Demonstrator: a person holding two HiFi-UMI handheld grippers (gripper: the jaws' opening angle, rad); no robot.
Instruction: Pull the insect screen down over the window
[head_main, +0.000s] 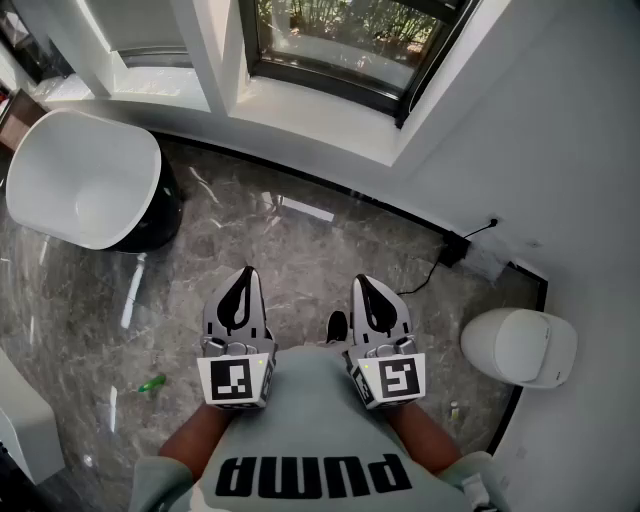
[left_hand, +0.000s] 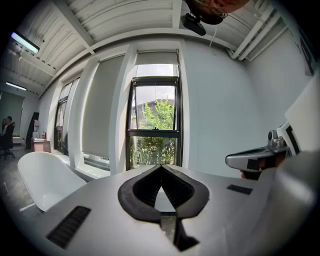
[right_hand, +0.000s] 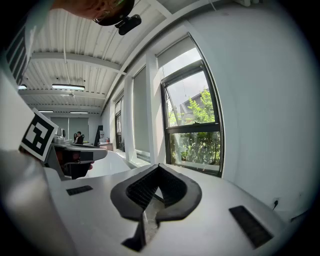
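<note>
Shirt (head_main: 310, 440), grey, printed: at 6 o'clock in the head view, a forearm leaving it on each side.

Left gripper (head_main: 245, 276) (left_hand: 161, 168): jaws closed tip to tip, nothing between them, pointing toward 12 o'clock.

Right gripper (head_main: 363, 284) (right_hand: 159, 166): jaws likewise closed and empty, at 3 o'clock of the left, near it but apart.

Shoe (head_main: 338, 325): toe showing between the two grippers.

Floor (head_main: 300, 240): grey marble.

Scrap (head_main: 152, 383), green: on the floor at 8 o'clock of the left gripper.

Chair (head_main: 85, 180), white tub: at 10 o'clock.

Bin (head_main: 520, 345), white: at 3 o'clock, by the wall.

Plug (head_main: 455, 248) with cable: at 1 o'clock, at the wall's foot.

Window (head_main: 340, 40) (left_hand: 155, 122) (right_hand: 195, 120), black frame: at 12 o'clock, well apart from both grippers, foliage behind the glass. Whether the insect screen covers any glass cannot be told.
</note>
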